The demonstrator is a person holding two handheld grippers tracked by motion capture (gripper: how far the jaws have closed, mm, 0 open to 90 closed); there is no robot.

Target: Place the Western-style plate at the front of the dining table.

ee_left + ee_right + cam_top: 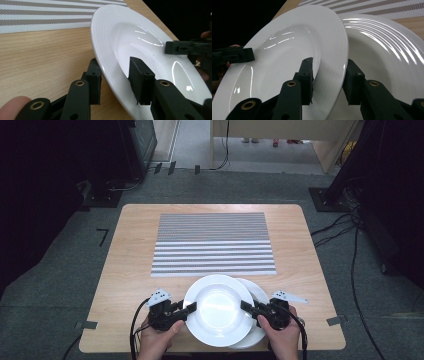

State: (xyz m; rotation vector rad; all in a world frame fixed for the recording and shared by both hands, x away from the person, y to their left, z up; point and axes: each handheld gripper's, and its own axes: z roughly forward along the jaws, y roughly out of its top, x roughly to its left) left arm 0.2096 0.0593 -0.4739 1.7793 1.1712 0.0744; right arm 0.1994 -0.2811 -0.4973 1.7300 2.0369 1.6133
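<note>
Two white plates lie overlapped near the table's front edge. The upper plate (217,307) is tilted over the lower plate (260,292), which pokes out to its right. My left gripper (189,309) is shut on the upper plate's left rim, and my right gripper (245,306) is shut on its right rim. In the left gripper view the jaws of my left gripper (115,65) straddle the upper plate (130,32), one jaw under the rim and one inside the well. The right gripper view shows my right gripper (329,67) clamping the upper plate (294,45) above the lower plate (387,50).
A grey-and-white striped placemat (214,242) covers the middle and far part of the wooden table (130,270). Cables and dark stands lie on the floor around the table. A hand holds each gripper at the front edge.
</note>
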